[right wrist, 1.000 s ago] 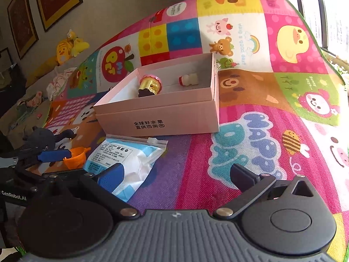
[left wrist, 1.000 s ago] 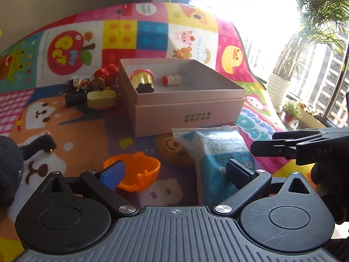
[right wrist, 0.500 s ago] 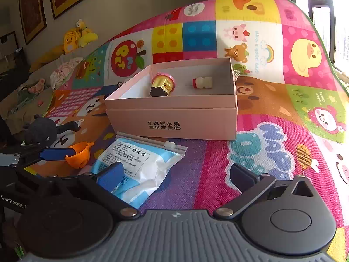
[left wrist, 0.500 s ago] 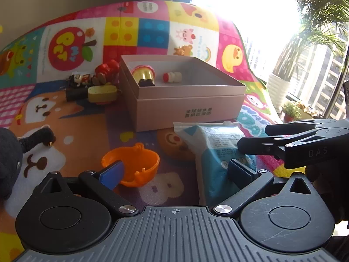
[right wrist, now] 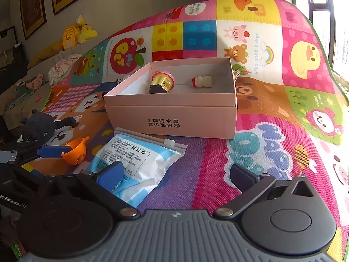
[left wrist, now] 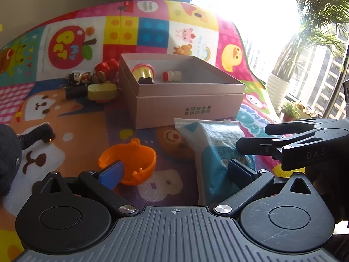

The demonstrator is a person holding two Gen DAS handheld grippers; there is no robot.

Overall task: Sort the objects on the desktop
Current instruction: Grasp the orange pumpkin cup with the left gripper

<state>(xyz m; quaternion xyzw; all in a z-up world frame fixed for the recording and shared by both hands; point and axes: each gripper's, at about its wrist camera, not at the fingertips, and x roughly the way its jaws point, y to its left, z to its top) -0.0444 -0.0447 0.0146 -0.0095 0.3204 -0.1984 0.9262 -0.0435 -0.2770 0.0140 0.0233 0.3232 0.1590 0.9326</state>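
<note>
Orange cup (left wrist: pixel 130 163) lies on the play mat (left wrist: pixel 87 135), tipped toward the camera, w/ left gripper (left wrist: pixel 174 172) low over it: jaws spread wide, blue pad (left wrist: pixel 111 172) at the rim, nothing gripped. Right gripper (right wrist: pixel 176 174) hovers by the blue-white zip pouch (right wrist: pixel 139 159), jaws also wide apart & empty; pink box (right wrist: pixel 174 118) beyond holds a gold-pink toy (right wrist: pixel 162 83) & small bottle (right wrist: pixel 201 81). Step judged: approach to pick; next req. straddling the cup wall, closing, then transfer to box.
</note>
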